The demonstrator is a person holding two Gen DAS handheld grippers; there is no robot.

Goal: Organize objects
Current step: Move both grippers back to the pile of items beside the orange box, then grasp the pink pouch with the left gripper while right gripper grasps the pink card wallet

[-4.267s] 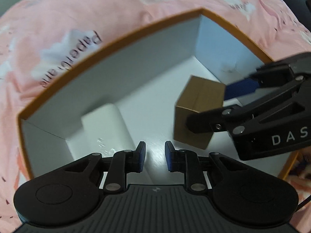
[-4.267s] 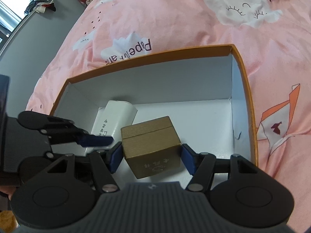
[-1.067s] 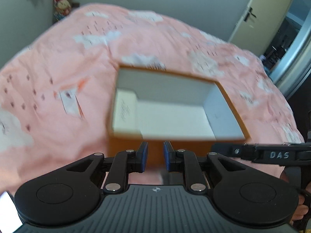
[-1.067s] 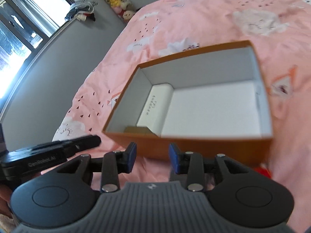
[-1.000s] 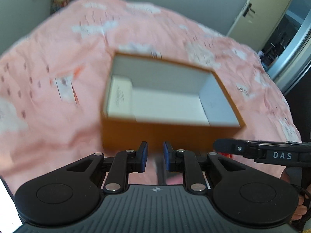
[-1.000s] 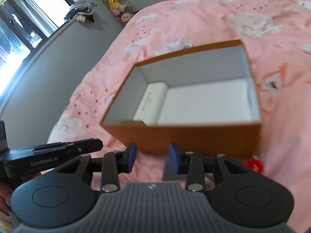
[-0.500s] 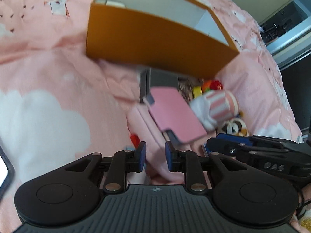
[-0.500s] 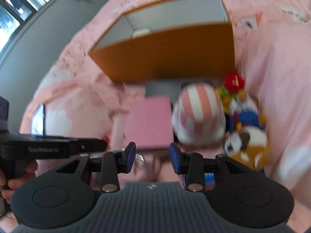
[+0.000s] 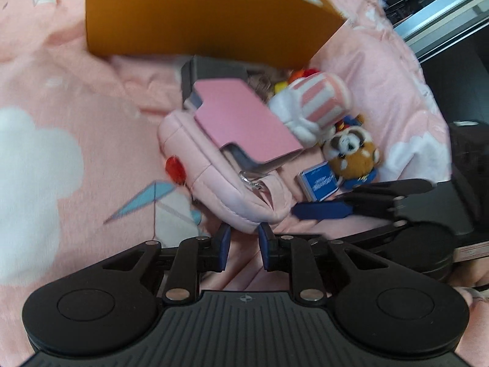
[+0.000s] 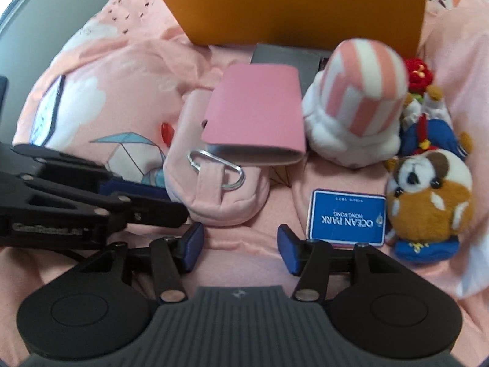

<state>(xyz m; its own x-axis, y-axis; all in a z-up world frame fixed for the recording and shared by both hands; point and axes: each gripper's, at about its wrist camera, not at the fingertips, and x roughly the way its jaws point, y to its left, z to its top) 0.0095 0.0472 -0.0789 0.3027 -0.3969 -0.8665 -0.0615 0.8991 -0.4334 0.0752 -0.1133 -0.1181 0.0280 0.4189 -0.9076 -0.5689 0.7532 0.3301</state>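
Both claws hang empty over our clutter: our right gripper (image 10: 240, 243) has just spread wider beside the blue card (image 10: 347, 218), our left gripper (image 9: 243, 246) barely parted by the pink pouch (image 9: 220, 180), likely choosing what goes into the orange box (image 9: 195, 18).

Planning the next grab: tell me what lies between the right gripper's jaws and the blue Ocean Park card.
Nothing: in the right wrist view only bare pink bedspread separates the open right gripper from the blue card, which lies flat just beyond its right-hand jaw.

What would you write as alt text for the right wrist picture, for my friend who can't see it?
The right gripper, jaws open and empty, hangs over toys on a pink bedspread: a pink pouch, a blue Ocean Park card, a striped plush and a brown plush animal. An orange box stands behind them.
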